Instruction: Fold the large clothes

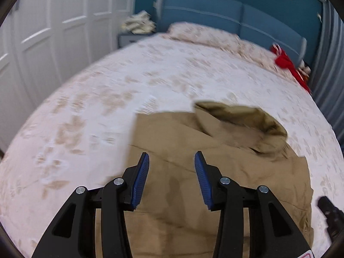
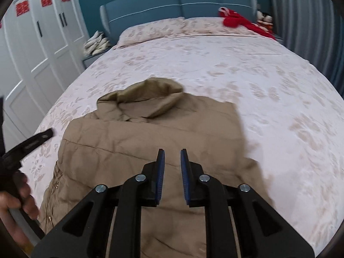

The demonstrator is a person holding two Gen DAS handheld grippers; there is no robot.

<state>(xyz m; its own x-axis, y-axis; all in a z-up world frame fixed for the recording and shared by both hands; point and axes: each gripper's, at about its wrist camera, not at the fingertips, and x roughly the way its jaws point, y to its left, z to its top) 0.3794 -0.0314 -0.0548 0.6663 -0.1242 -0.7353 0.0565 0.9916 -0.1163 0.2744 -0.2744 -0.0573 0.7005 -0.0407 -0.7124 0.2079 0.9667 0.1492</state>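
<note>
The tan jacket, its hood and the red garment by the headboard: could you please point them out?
tan jacket [image 2: 133,150], right wrist view, on the flat quilted body.
hood [image 2: 150,94], right wrist view, on its rounded top.
red garment [image 2: 236,21], right wrist view, on its bunched middle.

The left gripper hangs with jaws apart over a tan hooded coat lying near the bed's foot edge; a red garment lies at the far right corner.

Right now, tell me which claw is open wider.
The left claw: its blue pads stand well apart above the tan coat. The right claw shows only a narrow gap.
</note>
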